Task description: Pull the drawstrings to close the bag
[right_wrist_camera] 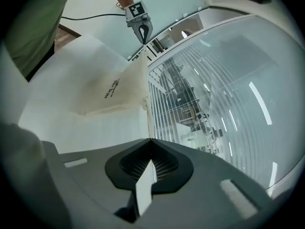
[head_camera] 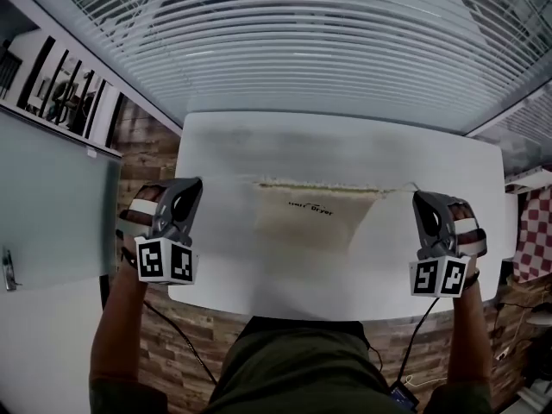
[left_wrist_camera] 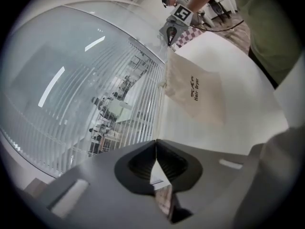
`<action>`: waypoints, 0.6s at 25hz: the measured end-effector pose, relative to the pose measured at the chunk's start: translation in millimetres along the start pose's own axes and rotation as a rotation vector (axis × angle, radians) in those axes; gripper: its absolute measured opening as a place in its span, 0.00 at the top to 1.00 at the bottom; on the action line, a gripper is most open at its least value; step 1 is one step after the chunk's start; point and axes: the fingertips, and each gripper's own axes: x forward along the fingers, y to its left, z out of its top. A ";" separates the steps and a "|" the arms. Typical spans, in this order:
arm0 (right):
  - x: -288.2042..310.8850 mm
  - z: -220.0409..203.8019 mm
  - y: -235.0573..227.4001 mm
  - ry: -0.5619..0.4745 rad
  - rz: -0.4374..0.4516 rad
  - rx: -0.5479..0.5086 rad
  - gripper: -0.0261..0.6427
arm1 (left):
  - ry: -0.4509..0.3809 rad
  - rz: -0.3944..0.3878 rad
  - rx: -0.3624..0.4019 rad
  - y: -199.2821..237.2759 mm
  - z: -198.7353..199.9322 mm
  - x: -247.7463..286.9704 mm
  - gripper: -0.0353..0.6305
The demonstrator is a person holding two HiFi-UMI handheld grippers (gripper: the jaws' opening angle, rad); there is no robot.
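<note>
A beige drawstring bag with small dark print lies flat in the middle of the white table, its gathered mouth along the far edge. My left gripper is level with the mouth, off the bag's left corner, jaws shut on a thin drawstring that runs taut to it. My right gripper mirrors it off the right corner, also shut on a drawstring. In the left gripper view the bag lies ahead of the left gripper. The right gripper view shows the bag beyond the right gripper.
Window blinds run along the table's far side. A glass partition stands at the left and a checkered cloth at the right. The person's body is against the table's near edge.
</note>
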 end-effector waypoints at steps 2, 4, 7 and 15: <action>-4.5 6.8 -12.1 0.000 -0.037 0.000 0.94 | 0.012 0.039 0.006 13.3 -3.3 -8.6 0.93; -8.9 7.8 -24.3 0.000 -0.070 0.003 0.94 | 0.023 0.070 0.006 25.6 -1.9 -14.9 0.93; -18.7 -3.6 -44.0 0.011 -0.115 0.011 0.94 | 0.049 0.101 -0.001 42.7 4.3 -20.9 0.93; -47.6 -34.5 -80.9 0.068 -0.211 0.050 0.94 | 0.113 0.190 -0.061 80.2 -40.0 -54.0 0.93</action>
